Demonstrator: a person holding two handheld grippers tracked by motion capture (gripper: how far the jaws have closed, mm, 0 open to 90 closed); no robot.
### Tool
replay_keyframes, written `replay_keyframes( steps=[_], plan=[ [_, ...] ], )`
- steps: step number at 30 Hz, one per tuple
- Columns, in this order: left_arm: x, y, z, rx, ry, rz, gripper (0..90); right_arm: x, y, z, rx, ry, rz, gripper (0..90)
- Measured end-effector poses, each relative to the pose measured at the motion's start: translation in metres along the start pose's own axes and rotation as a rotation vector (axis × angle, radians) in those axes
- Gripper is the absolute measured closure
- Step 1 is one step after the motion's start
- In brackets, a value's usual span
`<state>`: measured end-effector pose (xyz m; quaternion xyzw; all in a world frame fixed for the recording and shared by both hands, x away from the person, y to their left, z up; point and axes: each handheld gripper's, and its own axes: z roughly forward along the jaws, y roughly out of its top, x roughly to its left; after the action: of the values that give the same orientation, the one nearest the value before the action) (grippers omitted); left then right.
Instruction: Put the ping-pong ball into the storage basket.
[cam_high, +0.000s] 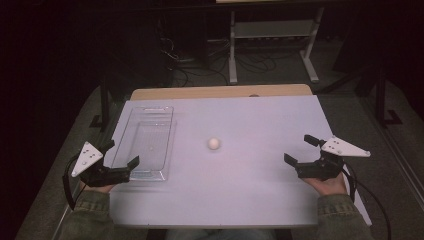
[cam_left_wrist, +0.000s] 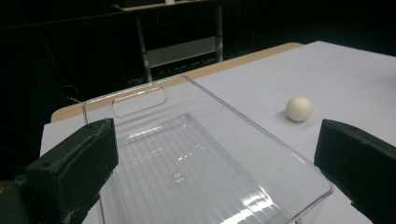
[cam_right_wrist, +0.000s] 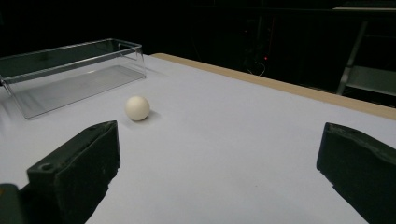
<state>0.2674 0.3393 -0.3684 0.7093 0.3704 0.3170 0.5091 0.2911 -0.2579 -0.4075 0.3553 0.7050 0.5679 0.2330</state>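
Your ball (cam_high: 213, 143) is small, round, matte off-white, resting on the white table (cam_high: 250, 190) just right of the clear plastic tray (cam_high: 131, 130). Your left gripper (cam_high: 121, 153) and right gripper (cam_high: 298, 149) both stand wide apart, holding nothing

Dim lab: cables (cam_high: 180, 65), metal rack (cam_high: 272, 30)

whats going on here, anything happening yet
A person sits at a white table holding a two-jaw gripper in each hand. The left gripper hovers at the near end of an empty clear plastic tray; the right gripper hovers over the table's right side. Both have their jaws wide open and hold nothing. A small white ball lies untouched mid-table, beside the tray.
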Motion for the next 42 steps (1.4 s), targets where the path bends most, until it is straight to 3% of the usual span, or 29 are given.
replay_keyframes(
  steps=[7,14,25,42],
  plan=[
    [-0.002,0.012,0.004,0.017,-0.020,0.034,0.0,0.000,0.000,0.000,-0.003,0.003,0.001,0.0],
    [-0.003,0.020,0.007,0.018,-0.037,0.037,0.0,-0.001,0.000,-0.002,-0.009,0.003,0.009,0.0],
    [-0.002,0.035,0.010,0.043,-0.046,0.090,0.0,-0.001,0.000,-0.002,-0.009,-0.003,0.005,0.0],
    [-0.003,0.060,0.023,0.045,-0.095,0.113,0.0,-0.002,0.000,-0.001,-0.005,-0.003,0.008,0.0]
  ],
)
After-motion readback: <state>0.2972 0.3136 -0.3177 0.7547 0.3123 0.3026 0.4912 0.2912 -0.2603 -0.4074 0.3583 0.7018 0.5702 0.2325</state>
